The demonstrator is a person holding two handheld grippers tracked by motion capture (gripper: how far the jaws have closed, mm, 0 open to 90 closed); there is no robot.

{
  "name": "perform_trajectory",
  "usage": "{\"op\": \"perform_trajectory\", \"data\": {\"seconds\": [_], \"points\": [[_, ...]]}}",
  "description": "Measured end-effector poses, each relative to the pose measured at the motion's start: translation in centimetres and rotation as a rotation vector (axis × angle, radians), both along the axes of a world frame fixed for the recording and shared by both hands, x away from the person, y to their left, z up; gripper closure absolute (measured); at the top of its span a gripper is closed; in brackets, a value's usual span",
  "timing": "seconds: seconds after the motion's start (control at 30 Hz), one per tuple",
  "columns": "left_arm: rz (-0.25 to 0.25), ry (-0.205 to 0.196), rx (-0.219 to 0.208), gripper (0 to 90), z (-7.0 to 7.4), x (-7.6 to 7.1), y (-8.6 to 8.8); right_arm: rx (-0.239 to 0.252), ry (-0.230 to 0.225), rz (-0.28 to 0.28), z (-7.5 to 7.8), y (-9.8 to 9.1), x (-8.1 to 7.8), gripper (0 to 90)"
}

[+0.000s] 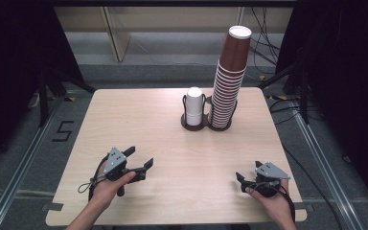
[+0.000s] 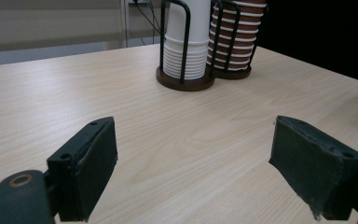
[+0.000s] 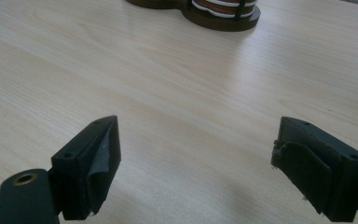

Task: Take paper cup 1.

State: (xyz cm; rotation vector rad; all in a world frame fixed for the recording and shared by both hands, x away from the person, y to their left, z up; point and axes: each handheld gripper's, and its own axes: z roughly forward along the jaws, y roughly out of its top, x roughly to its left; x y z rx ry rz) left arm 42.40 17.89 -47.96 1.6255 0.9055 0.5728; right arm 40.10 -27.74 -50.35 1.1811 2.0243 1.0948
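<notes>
A tall stack of brown paper cups stands in a dark two-ring holder at the back middle of the wooden table. A short stack of white cups fills the holder's left ring. Both stacks rise ahead in the left gripper view. My left gripper rests open near the front left, nothing between its jaws. My right gripper rests open near the front right, jaws wide apart. The holder's base lies at the top of the right gripper view.
Black frame posts and cables stand beyond the table's far edge. A floor marking "5" lies left of the table. Bare wood stretches between the grippers and the cup holder.
</notes>
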Motion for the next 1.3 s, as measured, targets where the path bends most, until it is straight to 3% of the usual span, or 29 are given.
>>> {"op": "perform_trajectory", "data": {"seconds": [0.07, 0.1, 0.17, 0.23, 0.27, 0.37, 0.43, 0.47, 0.5, 0.57, 0.63, 0.67, 0.73, 0.83, 0.87, 0.9, 0.93, 1.0, 1.1, 1.17, 1.3], "points": [[0.005, -0.021, -0.012, 14.1, 0.2, 0.1, -0.4, 0.0, 0.006, -0.009, 0.0, 0.2, -0.2, 15.0], [0.002, -0.027, -0.017, 13.9, 0.3, 0.2, -0.5, -0.015, -0.011, 0.007, 0.0, 0.1, -0.1, 15.0], [0.022, -0.032, -0.034, 13.8, 1.0, 0.6, -1.1, 0.014, -0.045, -0.003, 0.1, 0.0, -0.1, 15.1], [0.042, -0.049, -0.07, 14.2, 1.6, 1.1, -1.7, 0.054, -0.03, -0.028, 0.3, 0.3, -0.3, 15.2], [0.059, -0.05, -0.088, 14.3, 1.9, 1.3, -2.0, 0.061, -0.044, -0.027, 0.5, 0.3, -0.2, 15.1], [0.096, -0.006, -0.124, 14.3, 2.5, 2.4, -3.5, 0.091, -0.076, -0.027, 1.2, 0.6, 0.1, 15.2], [0.099, 0.006, -0.117, 14.3, 3.0, 3.1, -4.5, 0.088, -0.108, -0.02, 1.9, 1.3, 0.3, 15.1], [0.084, -0.005, -0.103, 14.2, 3.5, 3.7, -5.1, 0.113, -0.097, -0.029, 2.1, 1.8, 0.2, 15.1], [0.072, -0.011, -0.09, 14.0, 3.9, 4.0, -5.5, 0.103, -0.122, -0.014, 2.5, 2.1, 0.5, 15.1], [0.006, -0.022, -0.018, 14.9, 5.0, 5.2, -6.4, 0.103, -0.137, -0.004, 2.9, 2.8, 0.8, 15.3], [-0.002, -0.048, 0.005, 15.0, 6.0, 6.2, -7.0, 0.117, -0.139, -0.002, 3.2, 3.7, 1.4, 15.4], [-0.005, -0.028, 0.004, 15.1, 6.5, 6.5, -7.3, 0.104, -0.149, 0.011, 3.4, 3.9, 2.0, 15.4], [-0.011, -0.06, 0.017, 15.3, 7.4, 7.7, -7.7, 0.095, -0.146, 0.031, 3.7, 5.0, 3.6, 15.5], [-0.017, -0.102, 0.038, 15.2, 8.5, 9.5, -8.4, 0.104, -0.15, 0.037, 3.7, 5.9, 4.9, 16.0], [-0.013, -0.117, 0.053, 15.2, 8.8, 10.1, -8.6, 0.102, -0.167, 0.044, 3.7, 6.4, 5.6, 16.6], [-0.021, -0.161, 0.077, 15.3, 9.0, 11.0, -8.9, 0.101, -0.173, 0.055, 3.8, 7.0, 6.1, 17.3], [-0.023, -0.163, 0.082, 15.2, 9.2, 11.5, -9.2, 0.107, -0.178, 0.068, 4.2, 8.2, 7.2, 18.0], [-0.023, -0.165, 0.093, 15.2, 9.4, 12.7, -10.0, 0.103, -0.196, 0.075, 4.3, 8.6, 7.7, 18.3], [-0.034, -0.144, 0.085, 15.3, 9.5, 14.4, -11.3, 0.092, -0.217, 0.083, 4.7, 10.2, 9.8, 19.5], [-0.055, -0.116, 0.068, 15.7, 9.2, 15.4, -12.1, 0.09, -0.206, 0.077, 4.8, 11.1, 11.0, 21.2], [-0.056, -0.097, 0.087, 16.5, 8.7, 16.9, -13.2, 0.07, -0.191, 0.102, 4.8, 12.7, 13.3, 26.1]]}}
